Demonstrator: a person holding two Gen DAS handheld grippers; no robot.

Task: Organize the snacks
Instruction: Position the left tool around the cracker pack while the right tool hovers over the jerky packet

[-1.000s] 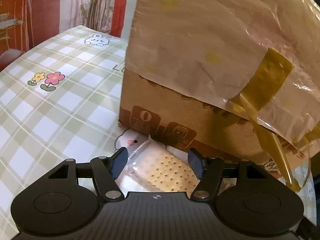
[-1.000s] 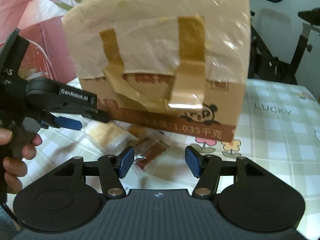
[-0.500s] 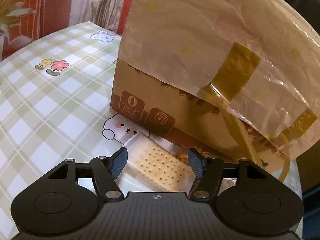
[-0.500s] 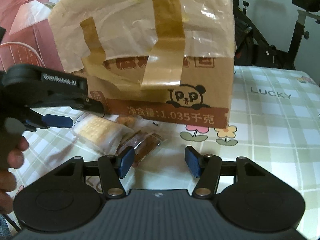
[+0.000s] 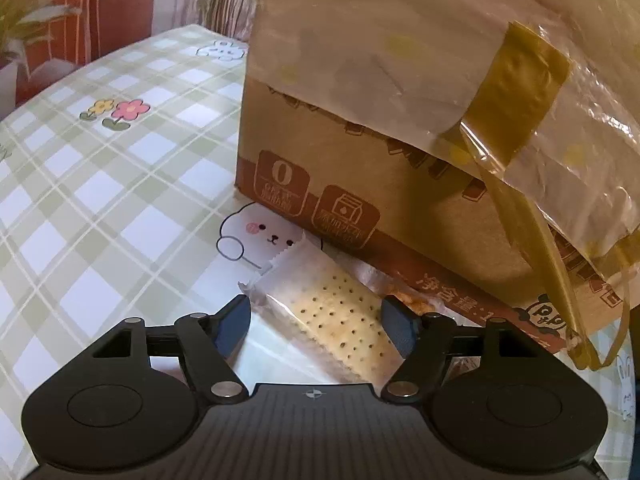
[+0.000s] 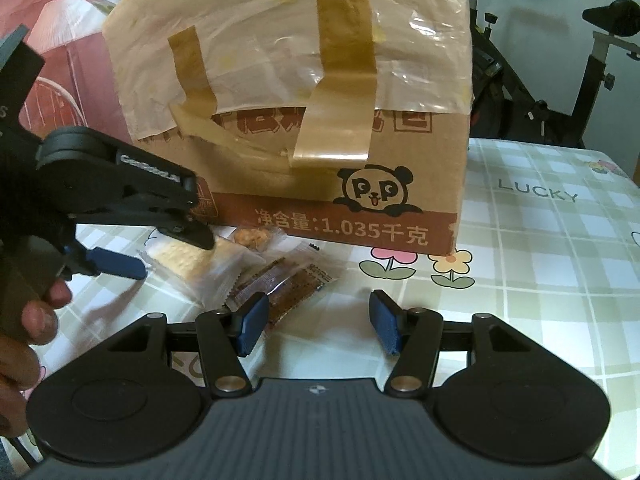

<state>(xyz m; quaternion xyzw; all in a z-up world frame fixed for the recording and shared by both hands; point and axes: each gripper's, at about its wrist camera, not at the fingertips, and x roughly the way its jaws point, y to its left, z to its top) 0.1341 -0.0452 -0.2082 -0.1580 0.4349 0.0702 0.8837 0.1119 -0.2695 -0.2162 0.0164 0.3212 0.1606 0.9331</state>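
A clear packet with a pale dotted cracker [image 5: 332, 316] lies on the tablecloth against the foot of a taped cardboard box [image 5: 400, 184]. My left gripper [image 5: 316, 322] straddles this packet. Its jaws are opening, and the blue pads stand just off the packet's sides. The right wrist view shows that gripper [image 6: 160, 250] over the cracker packet [image 6: 180, 262], with a hand [image 6: 36, 320] on its grip. My right gripper [image 6: 318, 320] hangs open with nothing between its fingers. A brown snack packet [image 6: 280, 288] lies just past its left pad, and a small packet of orange bits [image 6: 252, 238] sits by the box [image 6: 380, 160].
The checked tablecloth [image 6: 540, 280] with flower and animal prints covers the table. Plastic film and loose yellow tape strips [image 5: 520, 92] hang down the box's sides. An exercise bike [image 6: 560, 60] stands behind the table on the right, and red curtains [image 5: 100, 8] at the back left.
My left gripper has slid along the table so that the cracker packet lies deeper between its fingers, and its jaws have spread a little wider. The right gripper keeps the same opening.
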